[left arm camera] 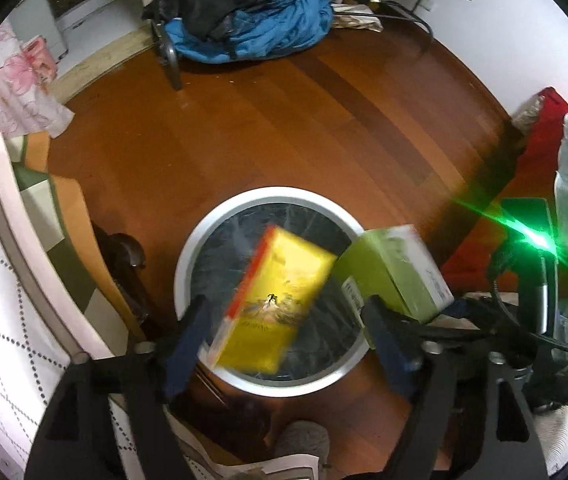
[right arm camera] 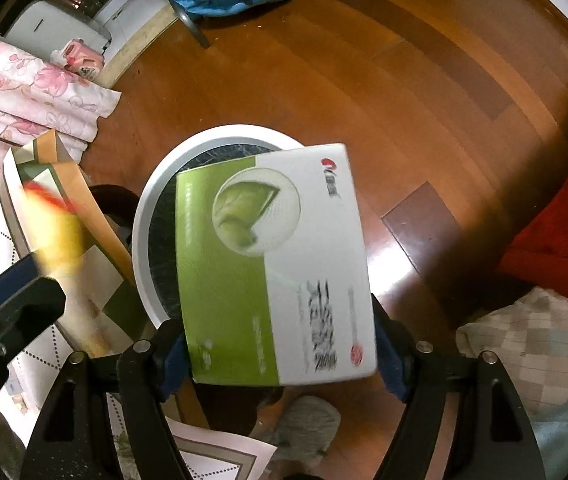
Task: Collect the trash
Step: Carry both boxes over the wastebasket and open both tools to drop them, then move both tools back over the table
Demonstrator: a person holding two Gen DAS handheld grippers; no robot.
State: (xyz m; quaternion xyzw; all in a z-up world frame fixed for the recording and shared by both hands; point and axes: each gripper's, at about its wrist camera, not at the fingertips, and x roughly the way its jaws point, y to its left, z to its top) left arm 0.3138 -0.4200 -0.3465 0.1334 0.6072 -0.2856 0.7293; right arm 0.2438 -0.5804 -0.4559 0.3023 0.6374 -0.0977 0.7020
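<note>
Gripping the green-and-white box (right arm camera: 276,264) by its near side edges, right gripper (right arm camera: 280,344) over the bin (left arm camera: 188,248); left gripper (left arm camera: 284,332) spread wide — yellow box (left arm camera: 276,300) loose above the bin mouth. Light, stiff cardboard, probably — best pinched across the edges.

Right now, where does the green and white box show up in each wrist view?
Left wrist view: the green and white box sits right of centre, over the right rim of the bin, beside the yellow box.
Right wrist view: it fills the centre, clamped between the right gripper fingers.
Shared landmark: the white-rimmed bin on the wooden floor.
</note>
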